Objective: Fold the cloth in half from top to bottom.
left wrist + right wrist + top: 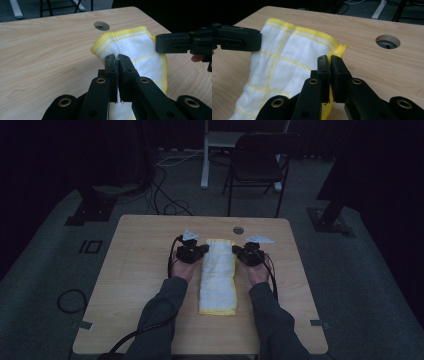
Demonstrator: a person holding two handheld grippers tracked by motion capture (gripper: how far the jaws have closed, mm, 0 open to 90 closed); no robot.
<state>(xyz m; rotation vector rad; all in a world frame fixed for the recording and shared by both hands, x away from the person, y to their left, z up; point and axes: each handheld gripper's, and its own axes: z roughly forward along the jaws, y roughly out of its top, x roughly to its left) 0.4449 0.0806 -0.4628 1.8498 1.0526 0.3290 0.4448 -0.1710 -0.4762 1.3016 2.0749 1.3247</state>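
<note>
A person seated at a light wooden table pinches a folded white cloth with yellow edging and yellow grid lines between two hand-held grippers. The cloth lies lengthwise down the middle of the tabletop as a long narrow strip, its far end just short of the round cable hole. The left gripper meets the cloth's left edge near the far end, and in the left gripper view its black jaws are pressed together on a thin fold of the white fabric. The right gripper meets the opposite edge, directly across; in the right gripper view its jaws are likewise clamped together on the yellow hem at the cloth's corner. Grey-green sleeves run up from the near edge. A dark folding chair stands on the grey floor beyond the table.
</note>
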